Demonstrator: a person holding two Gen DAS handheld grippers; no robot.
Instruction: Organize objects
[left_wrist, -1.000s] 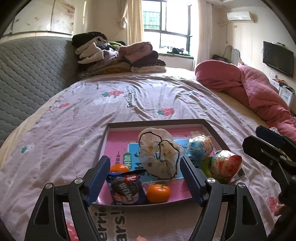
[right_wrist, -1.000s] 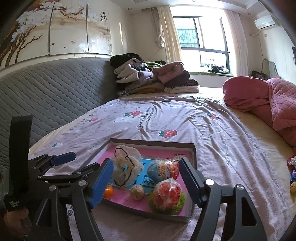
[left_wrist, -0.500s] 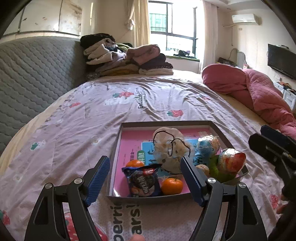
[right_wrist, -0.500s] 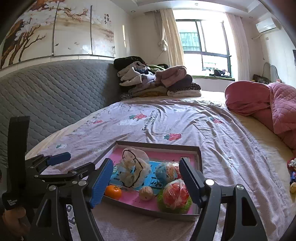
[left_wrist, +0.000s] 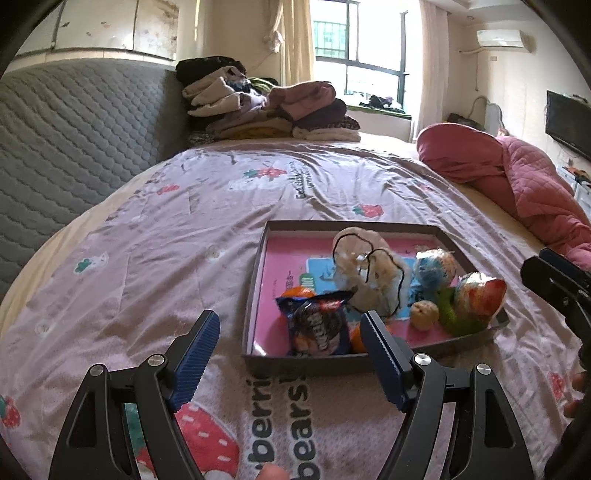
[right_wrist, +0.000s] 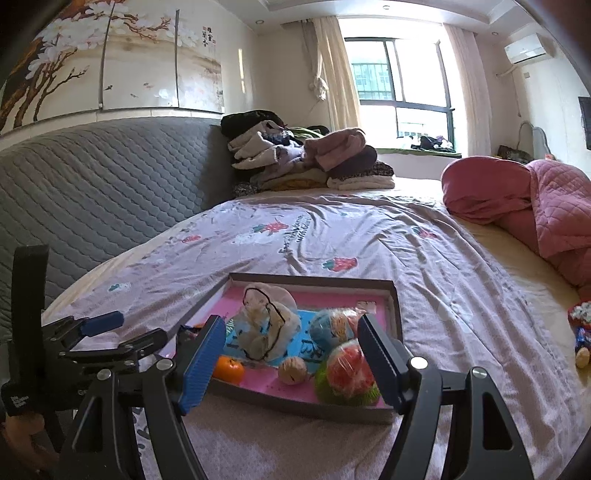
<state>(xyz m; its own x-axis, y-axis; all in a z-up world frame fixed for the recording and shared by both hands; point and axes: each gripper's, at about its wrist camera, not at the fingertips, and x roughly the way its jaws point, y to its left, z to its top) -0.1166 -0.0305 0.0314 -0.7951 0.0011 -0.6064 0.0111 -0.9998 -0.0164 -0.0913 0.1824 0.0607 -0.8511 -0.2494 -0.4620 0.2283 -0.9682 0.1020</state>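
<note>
Sitting on the bed, a shallow box is filled with small things: a blue cookie packet, an orange, a clear bag and wrapped toy eggs. The left gripper is held wide open with nothing in it, near the box's front edge. The right gripper is also held wide open and empty, just before the box.

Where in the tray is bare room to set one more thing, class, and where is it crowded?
Free: the pink floor of the tray along its left wall and far left corner, beyond the snack packet. Crowded: the near and right side, where the bag, oranges and wrapped toys crowd together.
</note>
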